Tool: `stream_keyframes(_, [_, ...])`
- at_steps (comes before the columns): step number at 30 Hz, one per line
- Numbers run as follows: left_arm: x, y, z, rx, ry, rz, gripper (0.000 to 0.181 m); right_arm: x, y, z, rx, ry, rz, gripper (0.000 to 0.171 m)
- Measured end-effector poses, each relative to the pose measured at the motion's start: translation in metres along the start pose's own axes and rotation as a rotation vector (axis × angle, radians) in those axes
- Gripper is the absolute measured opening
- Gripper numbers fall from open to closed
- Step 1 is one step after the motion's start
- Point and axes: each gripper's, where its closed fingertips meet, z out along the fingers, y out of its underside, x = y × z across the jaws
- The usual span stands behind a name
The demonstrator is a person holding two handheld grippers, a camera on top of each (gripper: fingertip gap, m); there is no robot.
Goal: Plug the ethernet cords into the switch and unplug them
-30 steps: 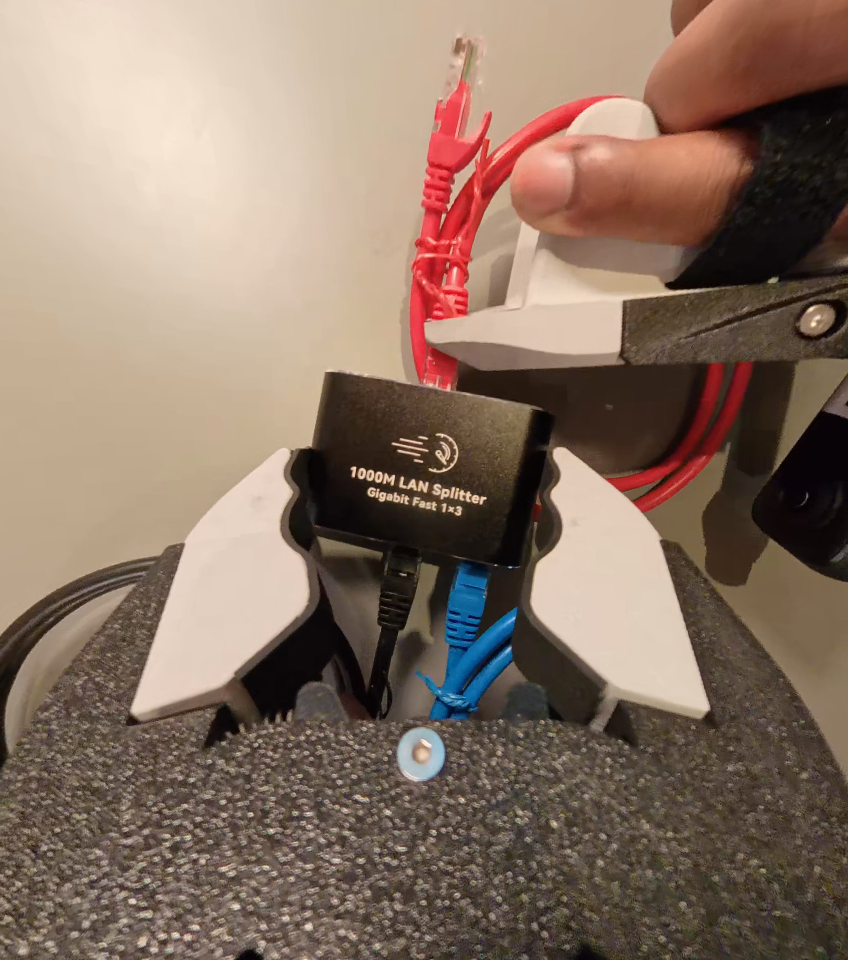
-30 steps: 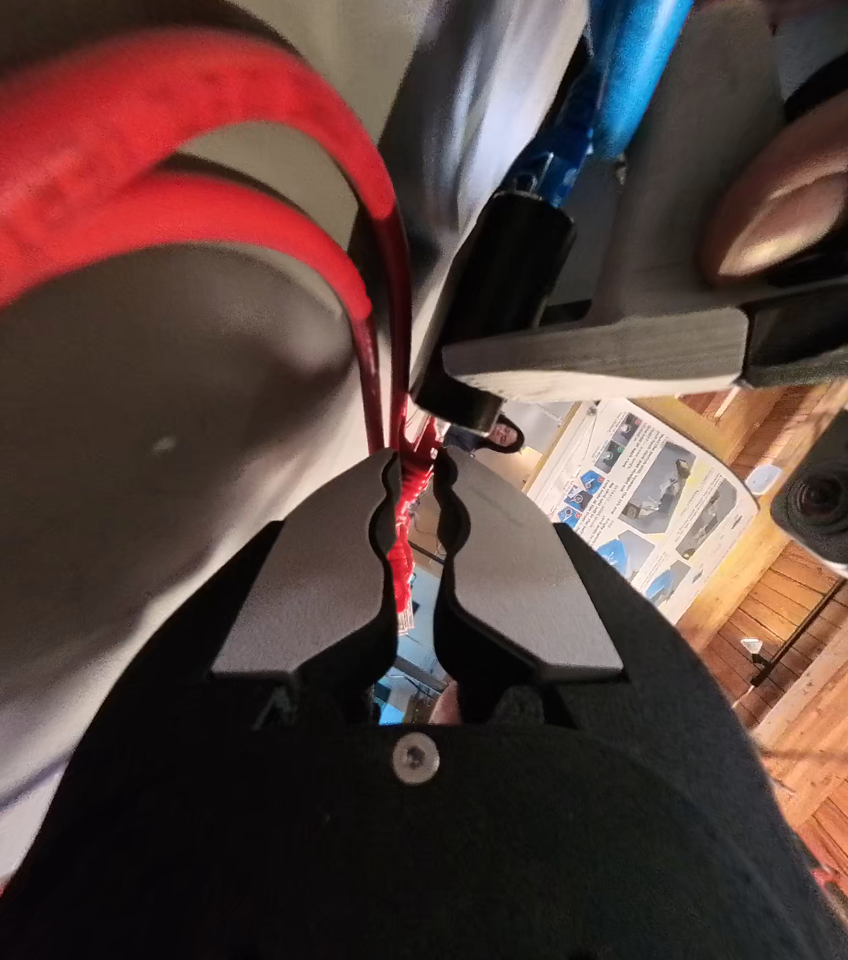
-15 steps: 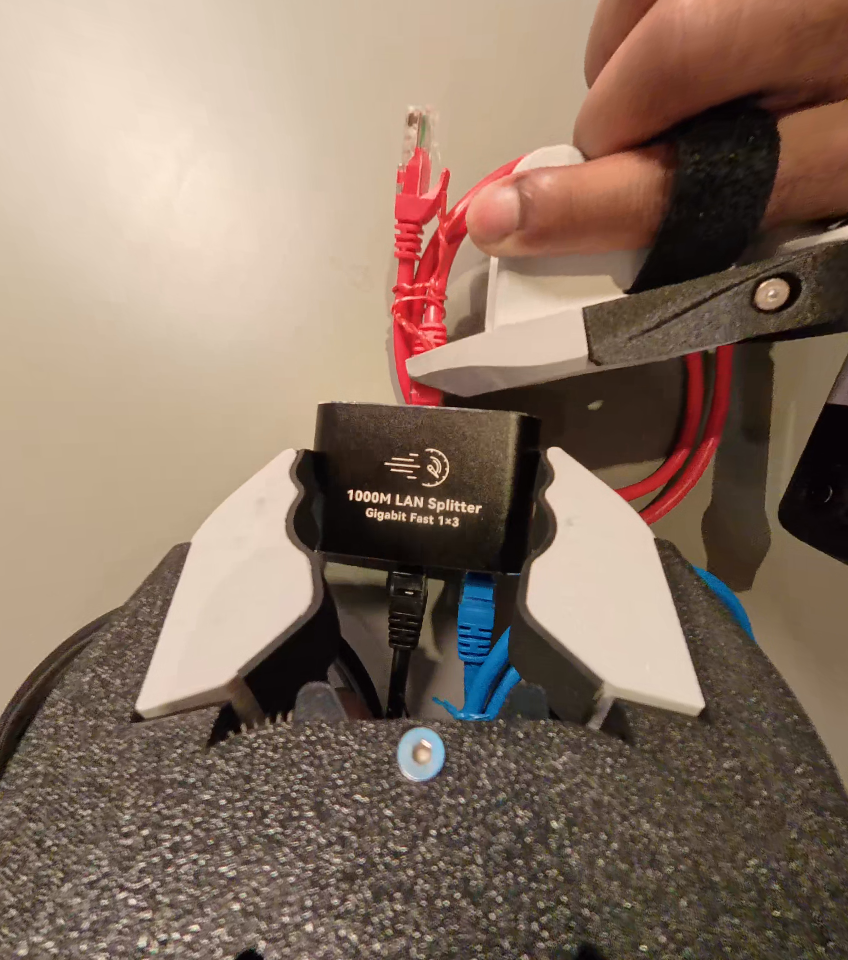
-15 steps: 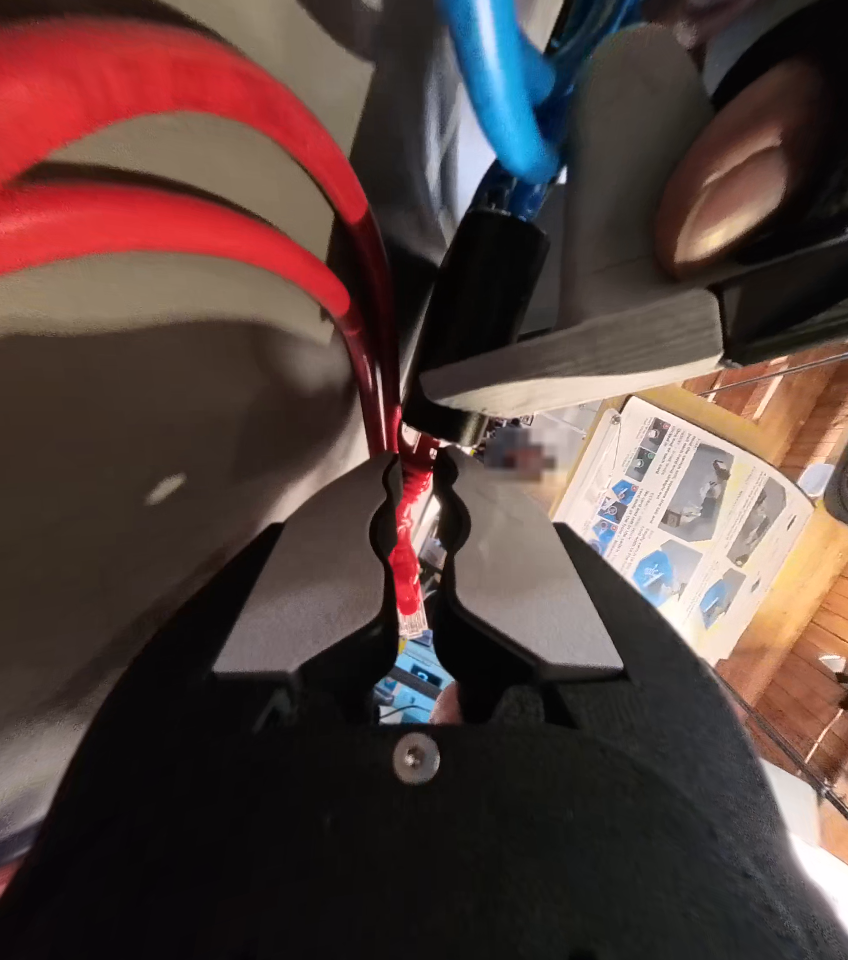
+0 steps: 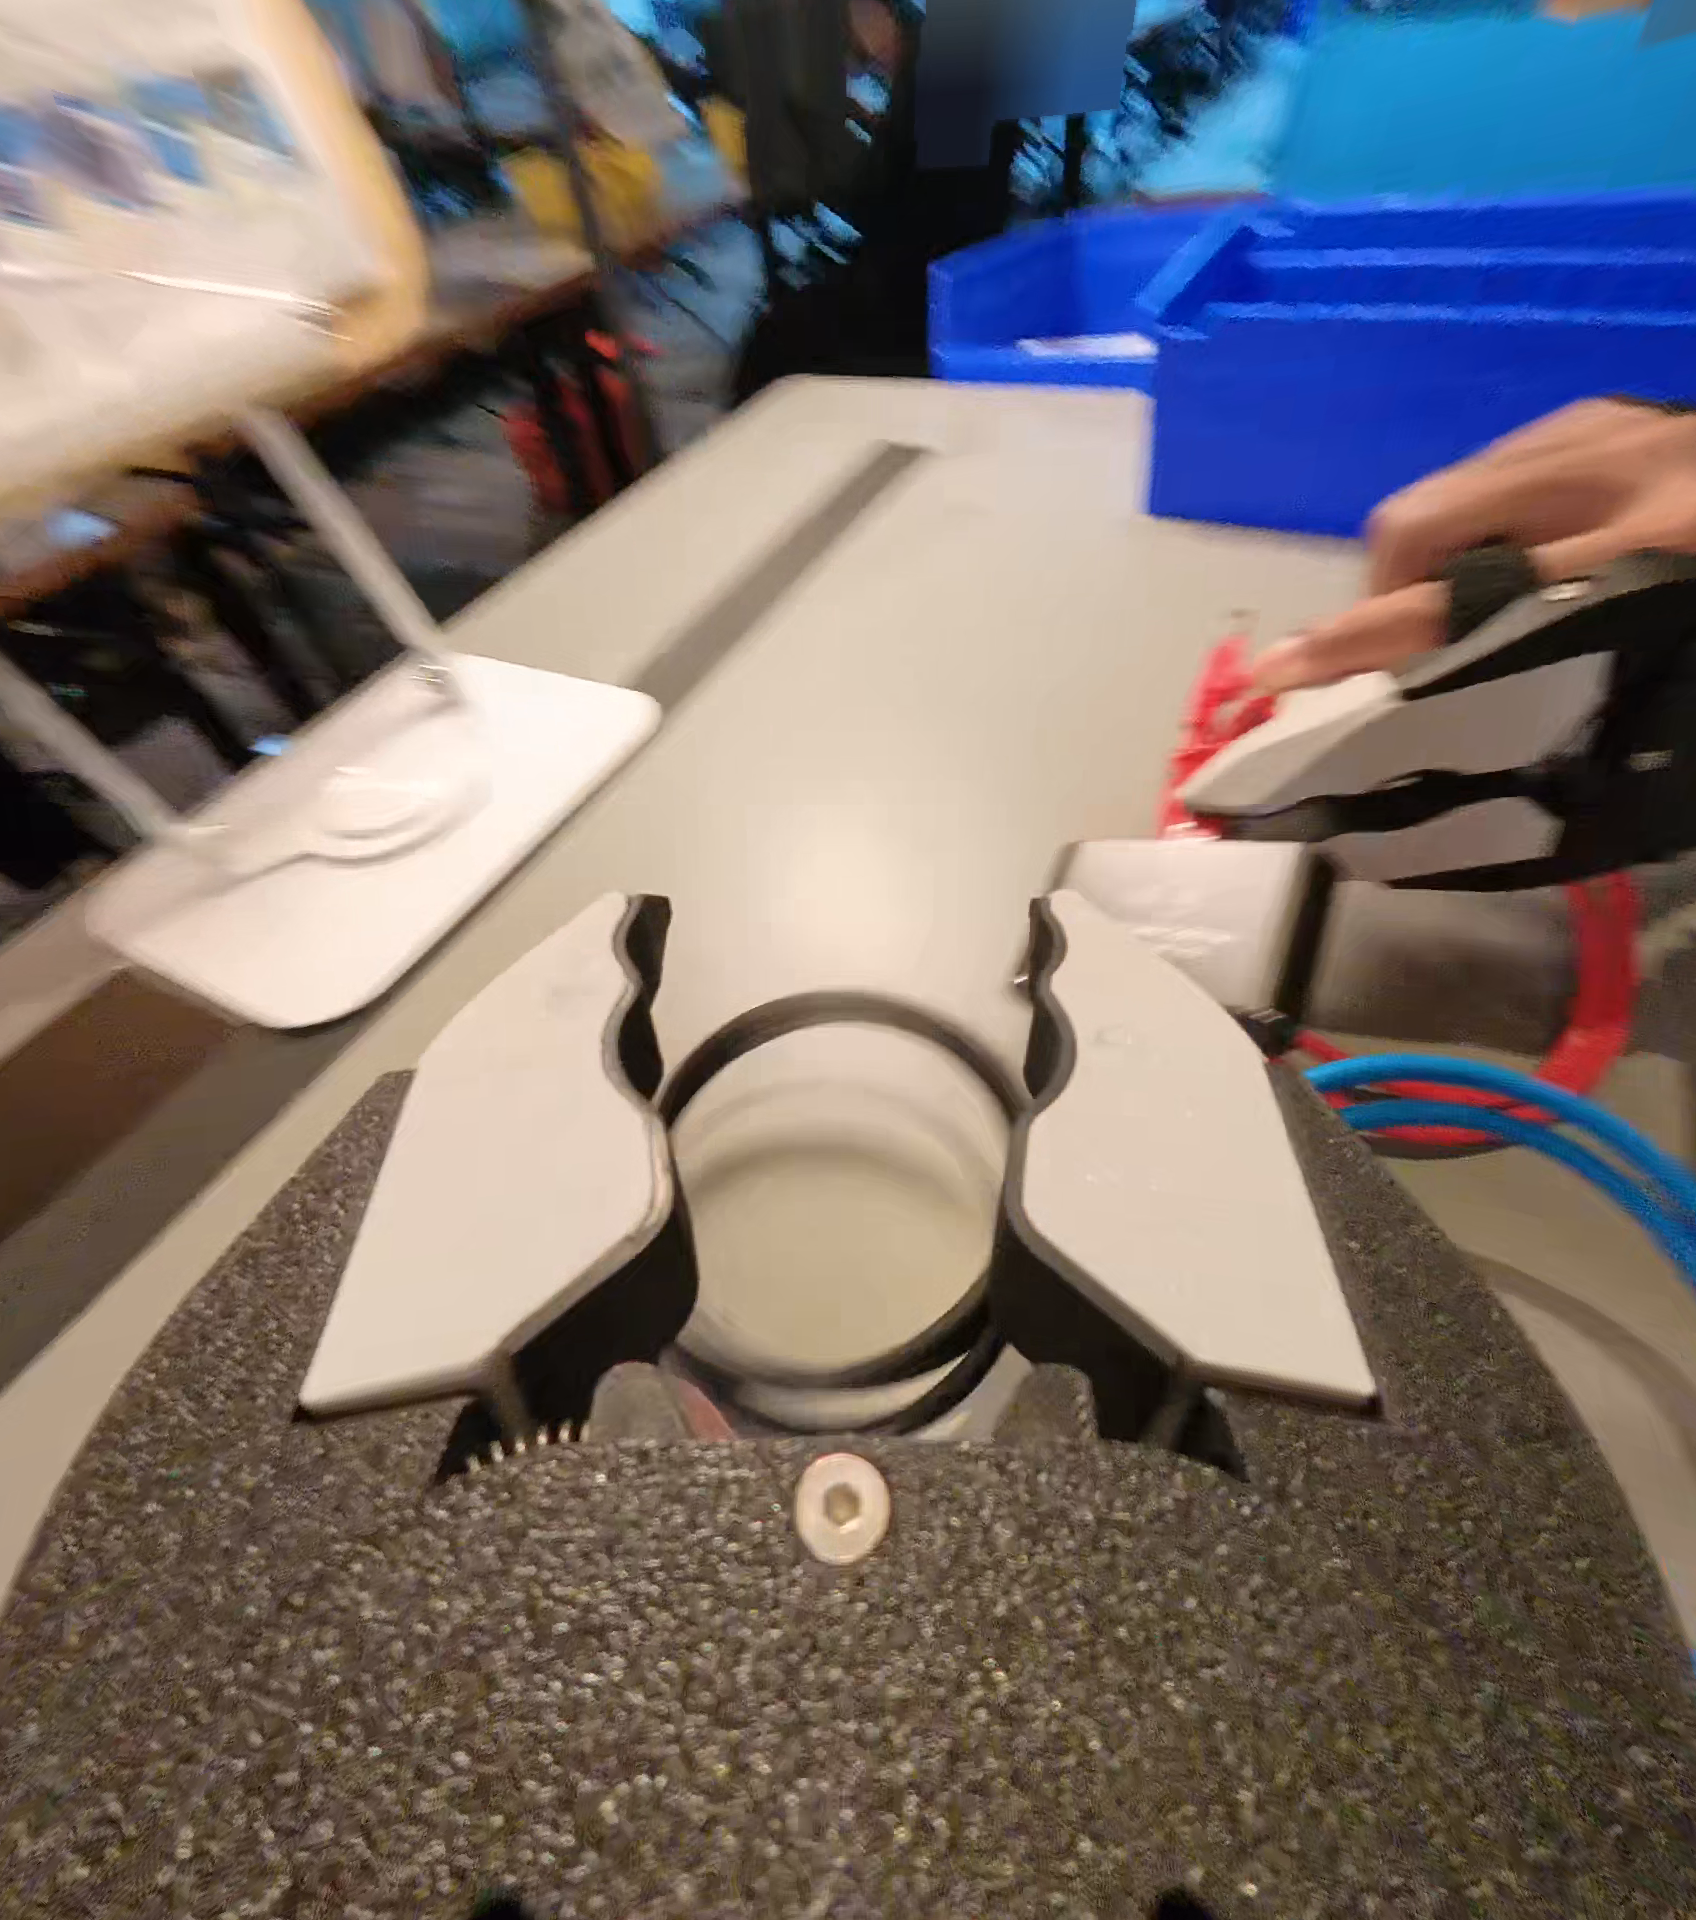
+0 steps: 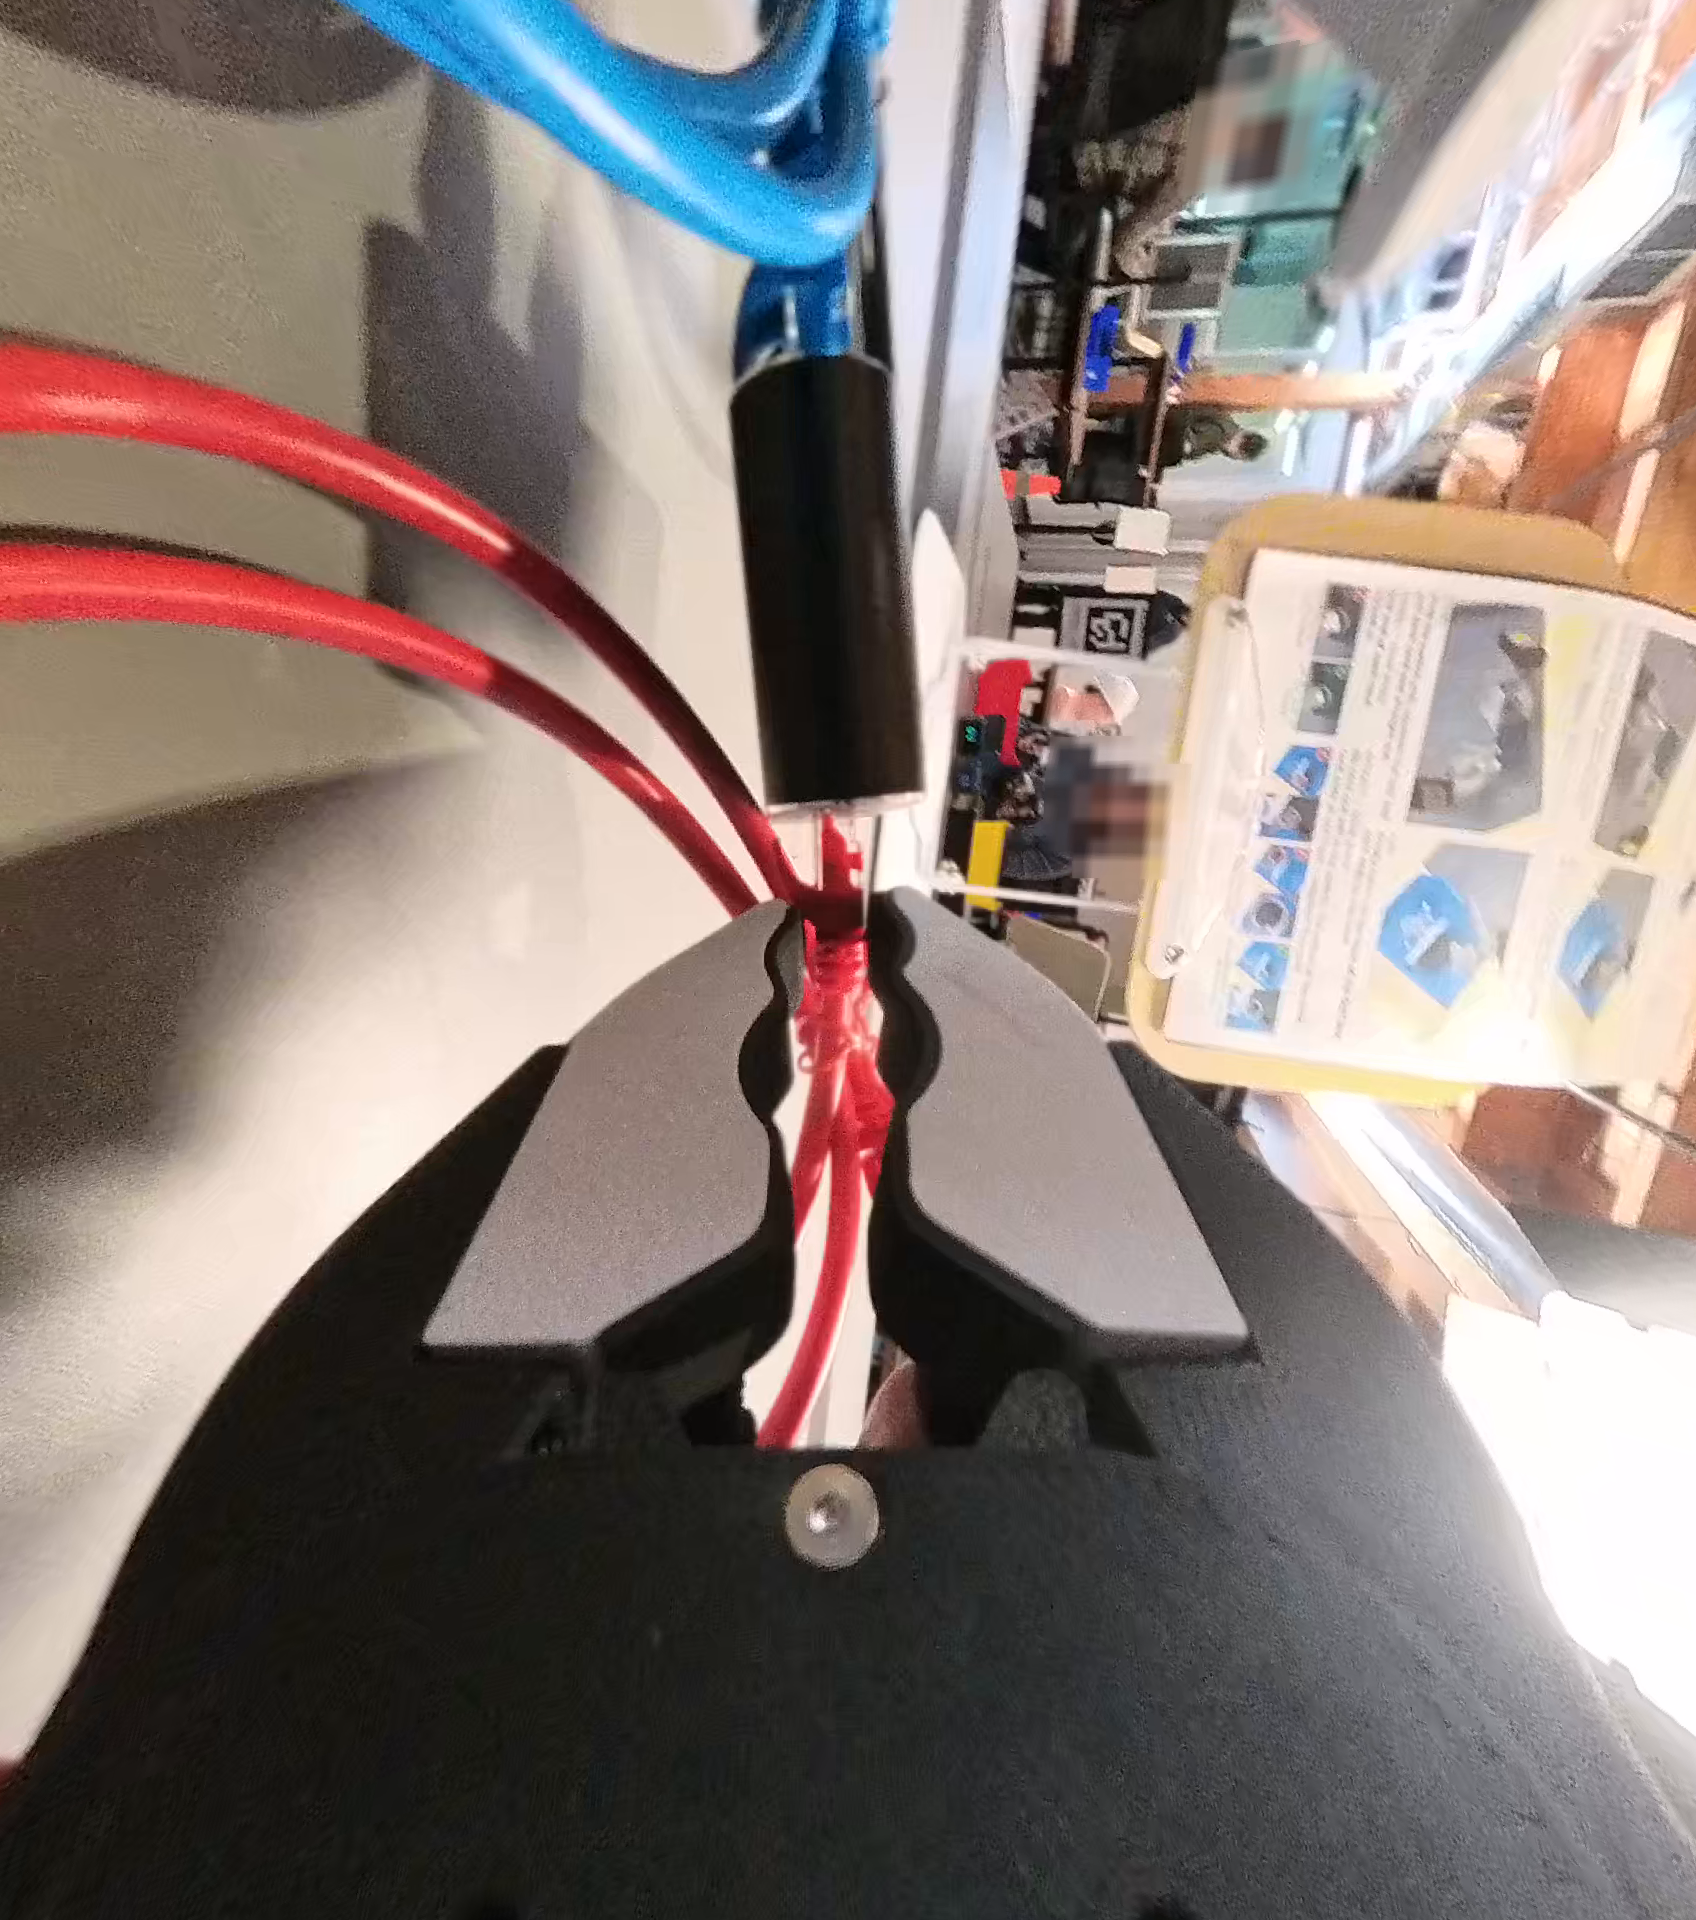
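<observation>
My left gripper (image 5: 839, 935) is open and empty, low over the grey table (image 5: 875, 707). A black cord loop (image 5: 828, 1006) lies on the table between its fingers. To its right, my right gripper (image 5: 1135, 831) is shut on the red ethernet cord (image 5: 1602, 987). In the right wrist view my right gripper (image 6: 839, 935) pinches the red cord (image 6: 828, 1122) just behind its plug (image 6: 839, 847). The plug's tip meets the near end of the black switch (image 6: 823, 582). Blue cords (image 6: 678, 125) leave the switch's far end; they also show in the left wrist view (image 5: 1571, 1174).
A white stand base (image 5: 387, 831) sits on the table at the left. Blue bins (image 5: 1446, 343) stand at the back right. A groove (image 5: 782, 561) runs down the table's middle. A poster board (image 6: 1446, 810) stands beyond the table.
My left gripper has let go of the switch, opened and swung away, so its view now looks across the table. My right gripper still holds the red cord by the switch.
</observation>
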Motion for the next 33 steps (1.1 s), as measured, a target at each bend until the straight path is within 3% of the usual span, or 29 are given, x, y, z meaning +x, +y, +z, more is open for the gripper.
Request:
stream_keyframes(1, [-0.017, 0.000, -0.008, 0.039, -0.059, -0.012, 0.070, 0.007, 0.006, -0.002, -0.015, 0.017, 0.013, 0.012])
stream_keyframes(6, [-0.056, 0.014, -0.028, 0.182, -0.182, -0.061, 0.068, 0.041, 0.045, -0.022, -0.112, 0.116, 0.040, 0.013])
stream_keyframes(11, [-0.056, 0.032, -0.024, 0.191, -0.248, 0.064, 0.038, 0.071, 0.087, -0.059, -0.222, 0.199, 0.047, 0.012])
stream_keyframes(15, [-0.051, 0.035, -0.018, 0.179, -0.269, 0.094, 0.038, 0.116, 0.138, -0.114, -0.342, 0.283, 0.124, 0.010])
stream_keyframes(22, [-0.042, 0.041, -0.011, 0.123, -0.277, 0.170, 0.038, 0.190, 0.260, -0.234, -0.619, 0.475, 0.241, 0.010])
stream_keyframes(28, [-0.039, 0.043, -0.010, 0.102, -0.279, 0.185, 0.037, 0.139, 0.338, -0.284, -0.818, 0.457, 0.605, 0.010])
stream_keyframes(33, [-0.034, 0.046, -0.010, 0.084, -0.281, 0.197, 0.037, 0.048, 0.382, -0.278, -0.923, 0.376, 0.991, 0.010])
